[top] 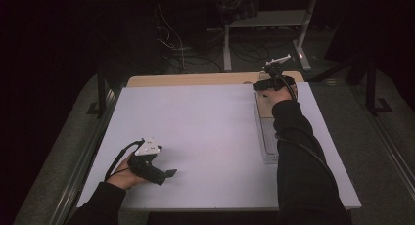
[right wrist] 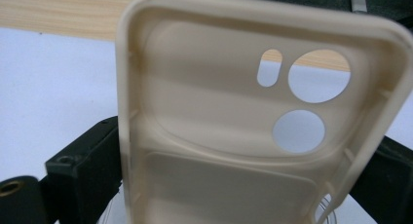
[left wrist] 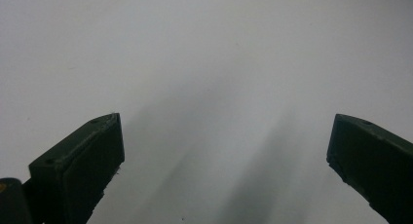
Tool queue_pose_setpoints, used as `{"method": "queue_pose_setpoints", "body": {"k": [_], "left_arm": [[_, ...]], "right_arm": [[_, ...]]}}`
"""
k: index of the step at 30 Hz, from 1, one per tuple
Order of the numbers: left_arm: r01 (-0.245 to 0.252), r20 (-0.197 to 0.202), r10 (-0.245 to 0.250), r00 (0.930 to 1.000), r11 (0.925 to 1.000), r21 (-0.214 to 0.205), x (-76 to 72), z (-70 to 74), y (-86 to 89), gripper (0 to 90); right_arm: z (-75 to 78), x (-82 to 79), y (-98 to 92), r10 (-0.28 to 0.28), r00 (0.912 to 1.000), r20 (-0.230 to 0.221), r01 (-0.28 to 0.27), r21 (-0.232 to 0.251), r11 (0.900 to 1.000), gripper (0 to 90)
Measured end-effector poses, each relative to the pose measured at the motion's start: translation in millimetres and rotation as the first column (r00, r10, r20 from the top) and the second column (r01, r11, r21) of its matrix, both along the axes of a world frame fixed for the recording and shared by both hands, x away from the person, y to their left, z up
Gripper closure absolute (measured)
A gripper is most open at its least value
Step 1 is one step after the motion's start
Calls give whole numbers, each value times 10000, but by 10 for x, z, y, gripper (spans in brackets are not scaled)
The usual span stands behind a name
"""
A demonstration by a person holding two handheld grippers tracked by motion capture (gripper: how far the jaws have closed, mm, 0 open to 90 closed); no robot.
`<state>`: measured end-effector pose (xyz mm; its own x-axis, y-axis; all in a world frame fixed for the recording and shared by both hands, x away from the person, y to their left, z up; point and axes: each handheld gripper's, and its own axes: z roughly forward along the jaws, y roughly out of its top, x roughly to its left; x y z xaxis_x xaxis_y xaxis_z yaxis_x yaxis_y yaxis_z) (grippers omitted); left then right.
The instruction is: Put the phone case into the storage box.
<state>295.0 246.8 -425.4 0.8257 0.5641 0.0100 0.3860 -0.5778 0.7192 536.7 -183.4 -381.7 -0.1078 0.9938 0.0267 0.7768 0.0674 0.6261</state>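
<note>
A beige phone case [right wrist: 214, 136] with its hollow inner side and camera cut-outs facing the camera stands between the black jaws of my right gripper [right wrist: 243, 158], which is shut on its two long edges. That right gripper [top: 262, 85] is at the far right of the white table top [top: 210, 132], near the back edge. My left gripper [top: 169, 173] rests low at the near left of the table, lying on its side in the hand. Its jaws [left wrist: 224, 136] stand wide open over the bare white surface, with nothing between them.
A clear, long shallow tray [top: 268, 142] lies along the right side of the table, partly under the right forearm. A strip of wooden table [top: 195, 79] shows behind the white top. Cables and desk legs [top: 227, 49] are on the dark floor beyond.
</note>
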Motion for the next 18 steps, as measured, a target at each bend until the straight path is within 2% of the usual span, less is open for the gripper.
{"method": "queue_pose_setpoints", "body": {"k": [18], "left_arm": [[21, -8, -21, 10000, 10000, -65, -5, -3, -7, 0]], "right_arm": [[111, -48, -27, 138, 9996, 251, -145, 267, 9995, 16]]}}
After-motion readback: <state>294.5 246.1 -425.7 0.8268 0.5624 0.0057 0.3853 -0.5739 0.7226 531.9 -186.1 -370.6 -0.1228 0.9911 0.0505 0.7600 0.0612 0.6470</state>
